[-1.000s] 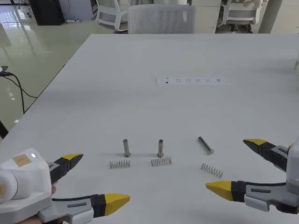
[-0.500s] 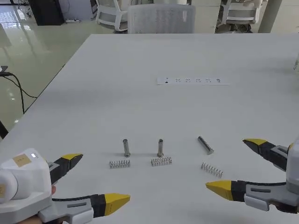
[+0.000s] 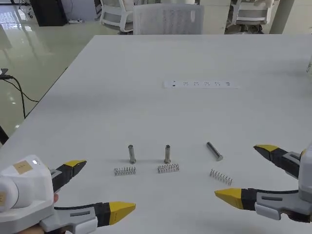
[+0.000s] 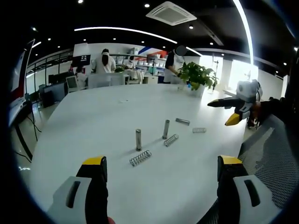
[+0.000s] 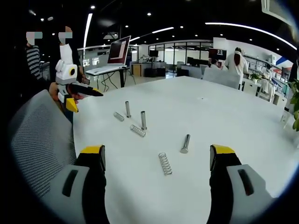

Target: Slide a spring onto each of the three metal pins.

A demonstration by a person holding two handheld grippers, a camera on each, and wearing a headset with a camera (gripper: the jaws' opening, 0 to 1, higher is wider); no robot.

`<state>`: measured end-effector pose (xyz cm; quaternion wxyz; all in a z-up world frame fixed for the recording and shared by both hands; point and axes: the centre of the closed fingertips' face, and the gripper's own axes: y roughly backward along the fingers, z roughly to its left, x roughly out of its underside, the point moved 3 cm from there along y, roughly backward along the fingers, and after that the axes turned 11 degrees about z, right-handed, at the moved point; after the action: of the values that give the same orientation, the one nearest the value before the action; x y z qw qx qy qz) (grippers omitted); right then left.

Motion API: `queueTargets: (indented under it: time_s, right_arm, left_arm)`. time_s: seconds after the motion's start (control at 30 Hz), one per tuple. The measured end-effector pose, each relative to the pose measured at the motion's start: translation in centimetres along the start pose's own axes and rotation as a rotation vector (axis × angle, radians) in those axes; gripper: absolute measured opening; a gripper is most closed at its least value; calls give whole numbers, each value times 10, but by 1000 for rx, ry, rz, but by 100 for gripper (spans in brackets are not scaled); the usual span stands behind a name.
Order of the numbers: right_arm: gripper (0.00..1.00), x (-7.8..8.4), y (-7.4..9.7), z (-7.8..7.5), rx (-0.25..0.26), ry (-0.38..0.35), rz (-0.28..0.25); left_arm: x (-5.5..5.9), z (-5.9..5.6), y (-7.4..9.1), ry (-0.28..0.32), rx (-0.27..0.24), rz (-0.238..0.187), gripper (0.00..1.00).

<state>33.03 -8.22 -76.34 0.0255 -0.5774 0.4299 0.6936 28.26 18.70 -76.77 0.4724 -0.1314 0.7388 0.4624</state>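
Three metal pins sit in a row at the lower centre of the head view on the white table (image 3: 185, 58): left pin (image 3: 131, 154) and middle pin (image 3: 167, 154) stand upright, right pin (image 3: 214, 151) lies flat. One spring lies just below each: left spring (image 3: 125, 171), middle spring (image 3: 168, 168), right spring (image 3: 221, 177). Left gripper (image 3: 105, 186), lower left, and right gripper (image 3: 240, 171), lower right, have jaws spread wide, holding nothing.

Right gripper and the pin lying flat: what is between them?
One loose spring lies between the right gripper and that pin, nearer the gripper; the right gripper view shows it.
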Motion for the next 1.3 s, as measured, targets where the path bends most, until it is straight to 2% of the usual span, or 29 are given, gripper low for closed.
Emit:
queueTargets:
  time_s: [0.43,0.83,1.0,1.3]
  right_arm:
    - [93,0,0,-1,1,-4,0]
    - [87,-7,0,-9,12,-9,10]
    - [82,-16,-4,-19,27,-14,22]
    - [69,-27,-21,-42,70,-13,91]
  left_arm:
    - [0,0,0,1,-2,0,97]
    - [-1,-2,0,-2,0,1,97]
    - [-1,-2,-1,-4,3,4,97]
    - [-1,-2,0,-2,1,3,97]
